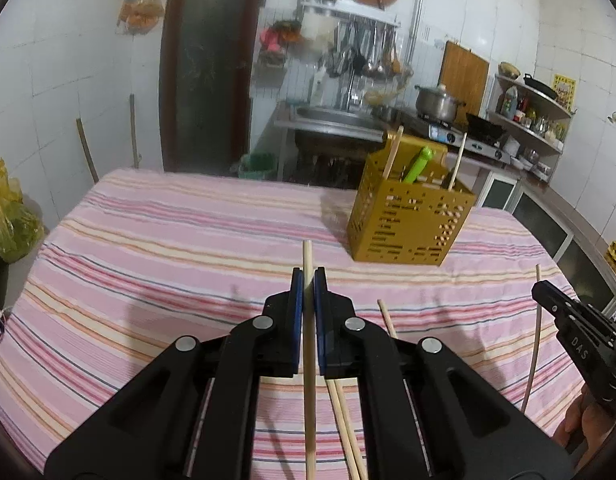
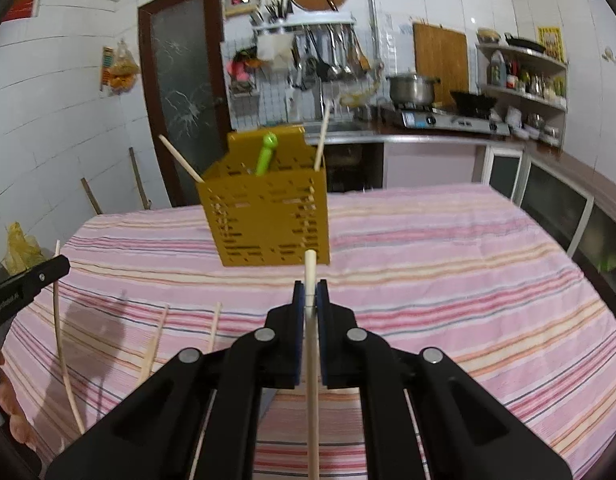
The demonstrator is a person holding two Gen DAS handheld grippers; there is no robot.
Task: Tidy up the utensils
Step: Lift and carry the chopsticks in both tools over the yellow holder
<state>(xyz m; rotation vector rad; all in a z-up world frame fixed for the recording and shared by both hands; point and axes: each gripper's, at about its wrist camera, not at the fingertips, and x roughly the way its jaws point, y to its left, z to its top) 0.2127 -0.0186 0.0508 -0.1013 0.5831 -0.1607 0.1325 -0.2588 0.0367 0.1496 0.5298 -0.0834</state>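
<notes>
Left gripper (image 1: 308, 276): clamped on one chopstick (image 1: 308, 344). Right gripper (image 2: 310, 292): likewise clamped on another chopstick (image 2: 311, 340). Gold holder (image 1: 408, 216) stands ahead on the striped cloth (image 1: 168, 240); best tip each stick upright above its open top before letting go.

A table (image 1: 168, 240) is covered by a pink striped cloth (image 2: 448, 280); a gold perforated utensil holder (image 1: 408, 220) and loose chopsticks (image 2: 154, 344) are set on it
</notes>
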